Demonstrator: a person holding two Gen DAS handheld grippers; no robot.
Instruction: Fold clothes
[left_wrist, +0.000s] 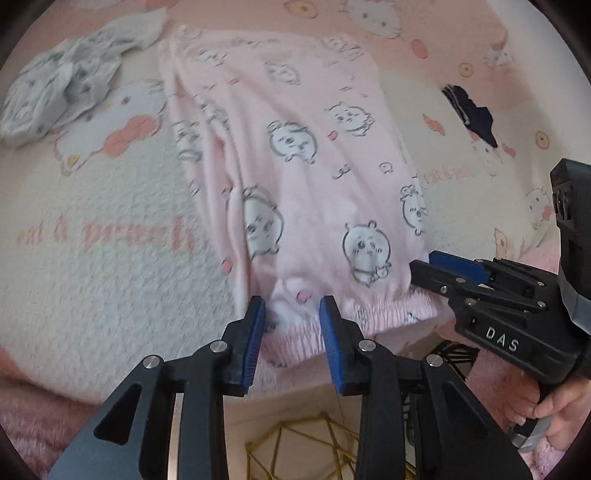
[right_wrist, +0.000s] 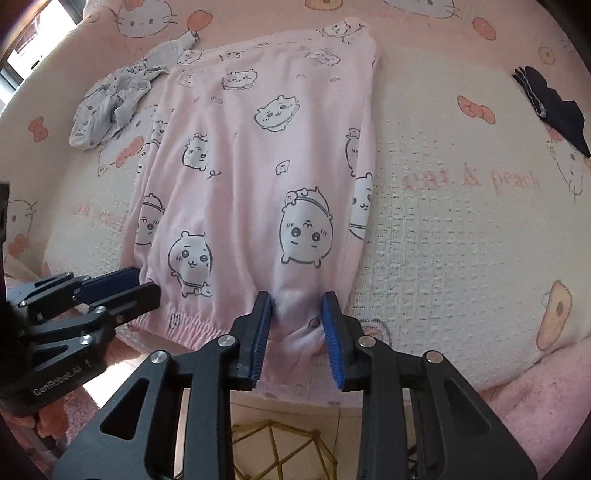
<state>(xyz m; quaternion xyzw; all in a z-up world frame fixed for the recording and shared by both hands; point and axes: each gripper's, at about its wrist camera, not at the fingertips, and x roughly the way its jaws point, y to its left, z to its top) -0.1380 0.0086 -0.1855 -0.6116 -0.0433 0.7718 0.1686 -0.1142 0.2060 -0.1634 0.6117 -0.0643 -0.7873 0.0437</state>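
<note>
A pink garment (left_wrist: 295, 147) (right_wrist: 266, 147) printed with cartoon animals lies flat on the bed, its elastic hem at the near edge. My left gripper (left_wrist: 292, 314) is at the hem's left part, with a bunch of pink fabric pinched between its blue pads. In the right wrist view the left gripper (right_wrist: 144, 284) shows side-on at that hem. My right gripper (right_wrist: 297, 314) holds a gathered bunch at the hem's right part, folds running into its jaws. It appears from the side as the right gripper (left_wrist: 428, 266), held by a hand (left_wrist: 554, 406).
A crumpled grey-white garment (left_wrist: 62, 92) (right_wrist: 110, 107) lies at the far left, and a dark navy item (left_wrist: 472, 114) (right_wrist: 554, 107) at the far right. The cat-print bedcover (right_wrist: 461, 240) ends just under the grippers. Below are the floor and a gold wire frame (right_wrist: 288, 450).
</note>
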